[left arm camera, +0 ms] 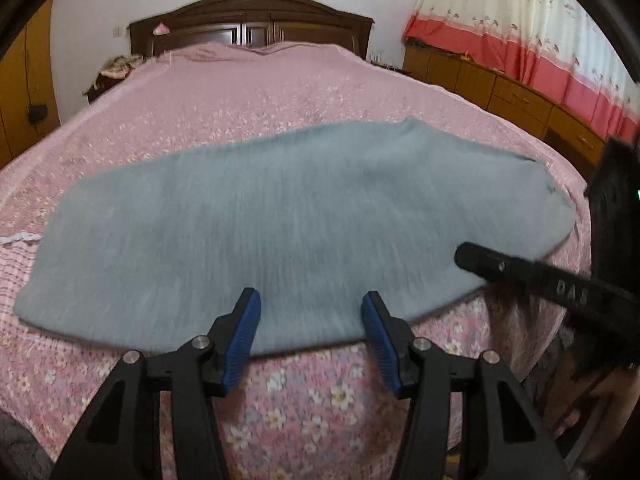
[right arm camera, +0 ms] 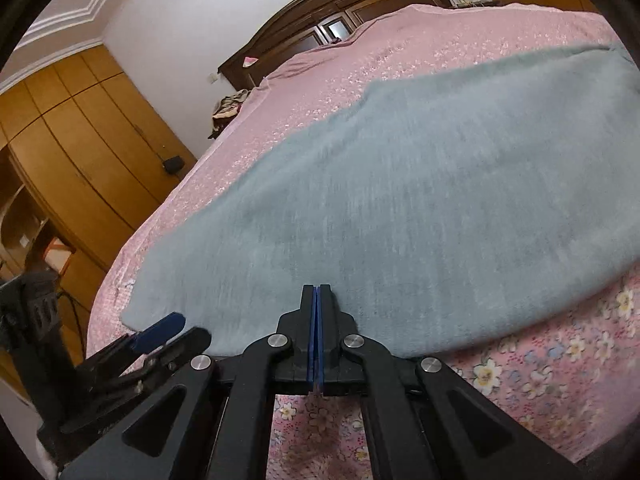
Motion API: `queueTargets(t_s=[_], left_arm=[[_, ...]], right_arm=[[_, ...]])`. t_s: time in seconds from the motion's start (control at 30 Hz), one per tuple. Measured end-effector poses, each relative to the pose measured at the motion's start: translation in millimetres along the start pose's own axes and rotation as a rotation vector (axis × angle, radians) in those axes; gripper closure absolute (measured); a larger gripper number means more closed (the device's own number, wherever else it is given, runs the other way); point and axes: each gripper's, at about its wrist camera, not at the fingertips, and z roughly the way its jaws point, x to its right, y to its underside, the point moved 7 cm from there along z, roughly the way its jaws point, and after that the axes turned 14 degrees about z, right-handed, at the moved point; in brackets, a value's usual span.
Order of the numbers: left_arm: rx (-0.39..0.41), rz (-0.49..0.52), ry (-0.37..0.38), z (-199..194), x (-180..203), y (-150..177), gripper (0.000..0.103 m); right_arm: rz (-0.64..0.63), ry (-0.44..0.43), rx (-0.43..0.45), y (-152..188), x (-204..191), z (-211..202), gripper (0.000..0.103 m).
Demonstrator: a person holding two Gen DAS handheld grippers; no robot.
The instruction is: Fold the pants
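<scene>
A big bed [left arm camera: 280,92] under a pink flowered cover fills the room, its dark wooden headboard [left arm camera: 252,16] against the far wall. The grey pants [left arm camera: 280,216] lie flat across the near part of the cover, folded lengthwise into one long band. The left gripper [left arm camera: 310,316] hangs over their near edge with its blue-padded jaws apart and nothing between them. The right gripper [right arm camera: 316,300] sits over the same edge further along, jaws pressed together, no cloth visibly pinched

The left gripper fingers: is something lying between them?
Only the near edge of the grey pants, seen in the left wrist view; the fingers are not pressing it.
</scene>
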Motion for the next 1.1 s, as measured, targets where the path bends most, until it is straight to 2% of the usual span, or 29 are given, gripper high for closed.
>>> queueTargets(t_s=[0.07, 0.17, 0.23, 0.3, 0.37, 0.4, 0.43, 0.57, 0.67, 0.73, 0.8, 0.87, 1.0, 1.1], left_arm=[[0.01, -0.003, 0.018, -7.6, -0.5, -7.6, 0.048], [0.113, -0.004, 0.063, -25.8, 4.1, -28.5, 0.048], [0.161, -0.002, 0.079, -29.4, 6.6, -36.9, 0.047], [0.122, -0.029, 0.099, -10.3, 5.5, -34.3, 0.047], [0.018, -0.051, 0.102, 15.0, 5.8, -17.4, 0.048], [0.016, -0.046, 0.097, 20.5, 6.5, -12.2, 0.048], [0.052, -0.034, 0.086, 18.2, 7.7, -11.2, 0.048], [0.044, 0.018, 0.047, 7.5, 14.6, -21.4, 0.048], [0.105, 0.057, 0.019, -6.6, 21.3, -30.9, 0.048], [0.078, 0.085, -0.022, 5.0, 23.9, -30.9, 0.048], [-0.002, 0.097, -0.037, 22.0, 24.2, -17.9, 0.048], [0.004, 0.101, -0.048, 25.8, 27.3, -11.6, 0.048], [-0.035, 0.108, -0.087, 25.5, 31.1, -10.6, 0.048], [-0.031, 0.125, -0.103, 25.3, 29.0, -6.5, 0.048]], right_arm=[[0.008, -0.012, 0.044, -4.3, -2.5, -9.0, 0.103], [0.031, -0.04, 0.135, -13.5, 1.9, -24.4, 0.103], [0.051, -0.018, 0.143, -18.0, 12.8, -22.8, 0.103], [0.084, 0.017, 0.118, -16.2, 27.2, -16.4, 0.103], [0.13, -0.009, 0.099, -13.4, 38.7, -12.8, 0.103], [0.131, -0.011, 0.098, -12.8, 39.9, -13.8, 0.103], [0.12, -0.004, 0.099, -12.2, 37.4, -13.9, 0.103], [0.094, -0.035, 0.129, -11.8, 27.2, -29.1, 0.103], [0.075, -0.033, 0.117, -10.9, 23.1, -23.0, 0.103], [0.084, -0.035, 0.106, -8.9, 24.9, -20.7, 0.103], [0.078, -0.024, 0.09, -6.6, 27.3, -18.1, 0.103], [0.065, 0.012, 0.07, -4.9, 29.6, -14.8, 0.103], [0.074, 0.021, 0.067, -6.4, 30.2, -13.7, 0.103], [0.065, 0.022, 0.066, -5.6, 29.1, -14.7, 0.103]])
